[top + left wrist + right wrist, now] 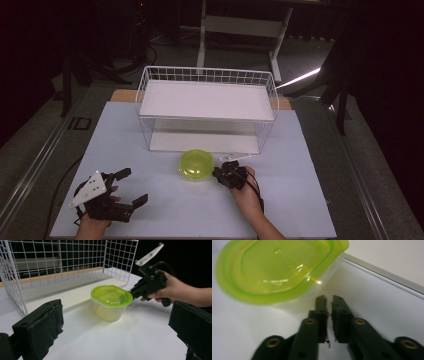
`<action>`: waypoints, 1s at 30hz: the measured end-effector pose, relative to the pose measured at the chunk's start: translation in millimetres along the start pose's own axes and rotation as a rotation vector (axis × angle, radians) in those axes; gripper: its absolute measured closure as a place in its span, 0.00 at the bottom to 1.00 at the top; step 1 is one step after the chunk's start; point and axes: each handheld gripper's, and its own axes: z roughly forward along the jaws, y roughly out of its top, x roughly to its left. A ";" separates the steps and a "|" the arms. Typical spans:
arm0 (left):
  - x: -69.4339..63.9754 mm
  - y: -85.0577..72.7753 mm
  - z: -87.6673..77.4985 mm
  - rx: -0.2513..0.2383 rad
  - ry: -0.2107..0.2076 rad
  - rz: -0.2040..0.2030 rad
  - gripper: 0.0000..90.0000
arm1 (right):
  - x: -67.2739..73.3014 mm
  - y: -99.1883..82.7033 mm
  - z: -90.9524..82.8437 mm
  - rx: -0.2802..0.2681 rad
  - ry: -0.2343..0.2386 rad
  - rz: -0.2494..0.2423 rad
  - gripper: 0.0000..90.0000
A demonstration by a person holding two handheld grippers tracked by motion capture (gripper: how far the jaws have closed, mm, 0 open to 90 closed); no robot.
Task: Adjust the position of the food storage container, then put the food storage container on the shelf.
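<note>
Wire rack (207, 107) walls off table (165, 205) behind container (196, 164).

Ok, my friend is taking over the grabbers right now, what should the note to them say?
Left gripper: open, holding nothing, low at the table's left.
Right gripper: jaws nearly closed with nothing between them, tips right beside the green-lidded container.
Container: lid on, standing on the table in front of the white wire rack.
Done: nothing gripped.
Left: probably take hold of the container; where it goes, I can't tell.
</note>
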 end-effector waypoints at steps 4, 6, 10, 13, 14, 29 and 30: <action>0.2 0.0 0.8 -0.002 -0.001 -0.001 0.00 | 1.2 -7.4 -13.8 -0.003 -0.007 -0.035 0.77; 0.3 0.2 1.2 0.002 -0.003 0.000 0.00 | 3.2 -10.3 -21.3 -0.012 -0.005 -0.058 0.68; 1.6 3.4 3.4 0.018 -0.017 0.013 0.00 | 8.2 -14.1 -39.7 -0.047 0.007 -0.071 0.43; 0.9 7.7 6.3 0.019 -0.051 0.021 0.00 | 9.9 -14.8 -57.7 -0.104 0.052 -0.070 0.20; -0.5 9.2 7.5 0.020 -0.053 0.033 0.00 | 9.9 -14.8 -57.7 -0.104 0.052 -0.070 0.20; 2.2 51.8 23.0 0.079 -0.118 0.013 0.05 | 21.4 5.7 -87.4 -0.225 0.075 -0.173 0.20; 3.2 53.8 24.6 0.075 -0.138 0.006 0.02 | 20.5 7.6 -87.3 -0.227 0.075 -0.169 0.20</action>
